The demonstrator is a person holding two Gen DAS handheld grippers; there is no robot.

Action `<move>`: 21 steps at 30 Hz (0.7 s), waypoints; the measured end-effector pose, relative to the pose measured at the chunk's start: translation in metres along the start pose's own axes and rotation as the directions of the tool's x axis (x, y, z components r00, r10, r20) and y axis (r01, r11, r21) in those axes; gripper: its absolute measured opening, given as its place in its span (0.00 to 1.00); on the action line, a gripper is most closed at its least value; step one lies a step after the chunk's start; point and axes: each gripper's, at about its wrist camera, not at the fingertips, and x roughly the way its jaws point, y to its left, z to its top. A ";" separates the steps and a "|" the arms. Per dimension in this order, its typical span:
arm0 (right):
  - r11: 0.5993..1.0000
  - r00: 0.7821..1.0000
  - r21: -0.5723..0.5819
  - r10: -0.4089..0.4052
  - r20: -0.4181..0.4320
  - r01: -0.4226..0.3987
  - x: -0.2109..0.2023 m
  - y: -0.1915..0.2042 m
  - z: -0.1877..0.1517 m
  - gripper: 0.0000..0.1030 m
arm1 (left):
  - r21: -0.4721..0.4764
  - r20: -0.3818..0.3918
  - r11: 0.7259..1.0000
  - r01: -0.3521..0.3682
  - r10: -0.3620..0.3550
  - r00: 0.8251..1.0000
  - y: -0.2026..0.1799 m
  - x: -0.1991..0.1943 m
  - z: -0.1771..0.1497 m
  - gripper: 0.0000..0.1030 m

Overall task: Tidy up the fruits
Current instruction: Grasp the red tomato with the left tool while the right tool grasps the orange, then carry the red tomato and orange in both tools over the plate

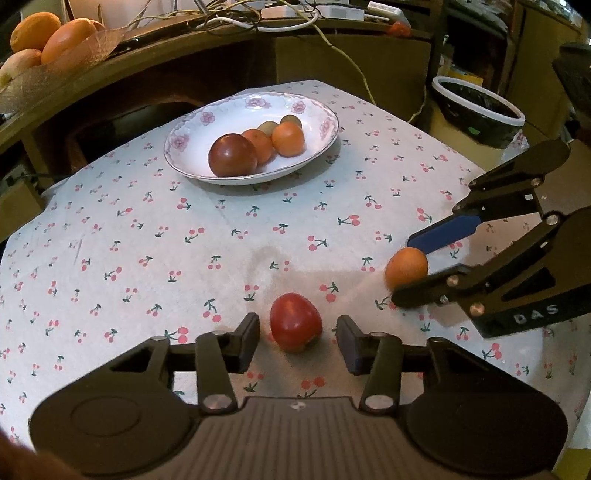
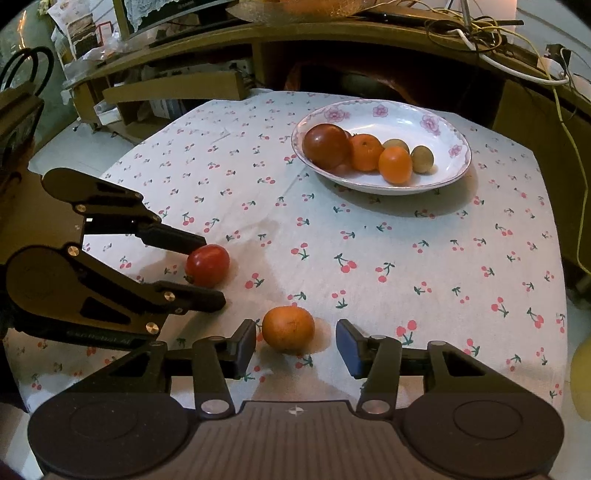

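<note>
A red tomato (image 1: 294,321) lies on the cherry-print tablecloth (image 1: 147,240) between the fingers of my open left gripper (image 1: 297,341), not touching them. It also shows in the right wrist view (image 2: 207,265). An orange (image 2: 288,328) lies between the fingers of my open right gripper (image 2: 295,345), with its left side close to the left finger. The orange shows in the left wrist view (image 1: 406,266) too. A white flowered plate (image 1: 317,107) at the far side holds a dark red fruit (image 1: 232,155), two oranges and two small brown fruits.
A basket of oranges (image 1: 44,40) stands on a wooden shelf at the back left. Cables (image 1: 280,18) lie along that shelf. A white-rimmed bin (image 1: 476,110) stands off the table's right edge. Cardboard and clutter (image 2: 166,88) sit beyond the far left edge.
</note>
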 end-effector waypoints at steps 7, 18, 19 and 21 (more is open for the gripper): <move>1.000 1.000 -0.010 -0.012 -0.013 0.012 0.000 0.004 0.002 0.28 | -0.012 0.001 1.000 -0.001 0.001 1.000 0.000 -0.002 0.005 0.33; 0.998 0.999 0.064 -0.007 0.036 0.004 -0.006 -0.007 0.020 0.27 | -0.019 0.066 1.000 -0.006 0.008 0.998 -0.003 -0.009 0.032 0.33; 0.997 0.999 0.071 -0.008 0.042 0.005 -0.007 -0.008 0.023 0.27 | -0.017 0.071 1.000 -0.011 0.012 0.997 -0.004 -0.009 0.035 0.33; 0.997 0.998 0.077 -0.019 0.055 0.015 -0.008 -0.010 0.028 0.28 | -0.017 0.084 1.000 -0.023 0.024 0.996 -0.004 -0.009 0.041 0.33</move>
